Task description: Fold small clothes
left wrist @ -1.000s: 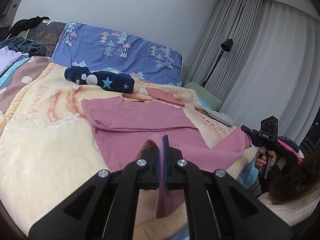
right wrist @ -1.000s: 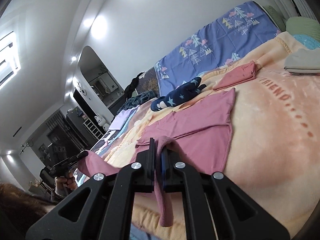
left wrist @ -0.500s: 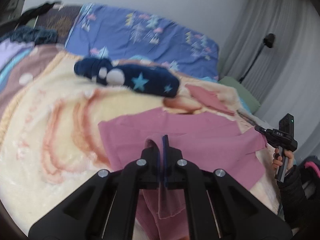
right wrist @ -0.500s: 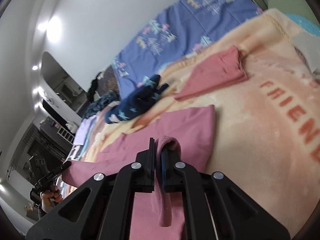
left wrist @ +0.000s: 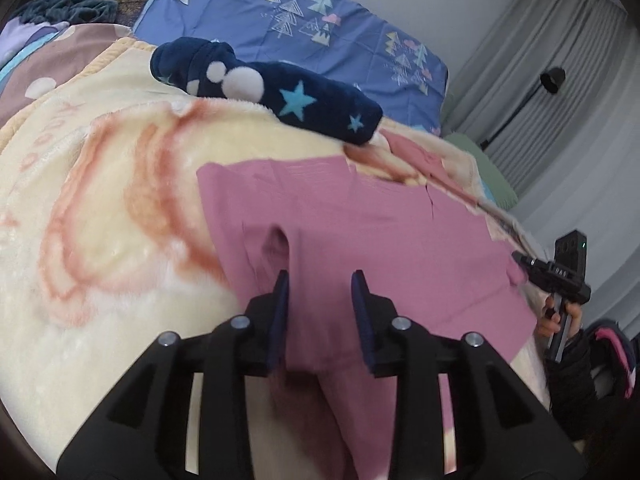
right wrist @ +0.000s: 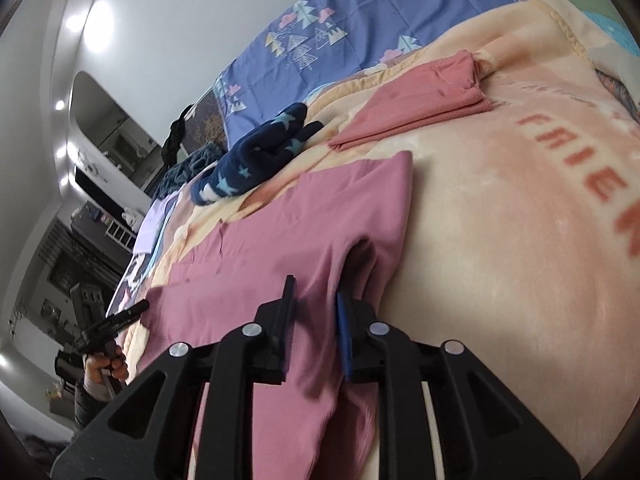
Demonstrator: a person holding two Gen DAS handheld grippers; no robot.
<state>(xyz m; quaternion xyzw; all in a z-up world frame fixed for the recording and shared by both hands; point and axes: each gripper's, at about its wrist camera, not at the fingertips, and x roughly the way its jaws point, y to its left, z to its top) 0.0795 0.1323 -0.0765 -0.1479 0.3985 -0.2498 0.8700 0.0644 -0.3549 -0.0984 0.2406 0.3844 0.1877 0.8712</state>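
Observation:
A pink garment (left wrist: 360,232) lies folded over on the cream blanket (left wrist: 100,208); it also shows in the right wrist view (right wrist: 288,236). My left gripper (left wrist: 322,292) is open, its jaws apart over the garment's near left corner, with cloth between them but not clamped. My right gripper (right wrist: 314,300) is open over the near right corner, cloth loose between its fingers. The right gripper shows from the side in the left wrist view (left wrist: 556,272), and the left gripper shows in the right wrist view (right wrist: 112,320).
A navy star-patterned fleece item (left wrist: 272,96) lies beyond the garment. A folded salmon garment (right wrist: 420,96) lies at the far right. A blue tree-print pillow (left wrist: 304,28) stands at the head. Grey curtains (left wrist: 560,60) and a floor lamp (left wrist: 552,80) stand at right.
Both grippers carried the garment's near edge forward over itself, lowered it onto the bed, and opened, letting the cloth go.

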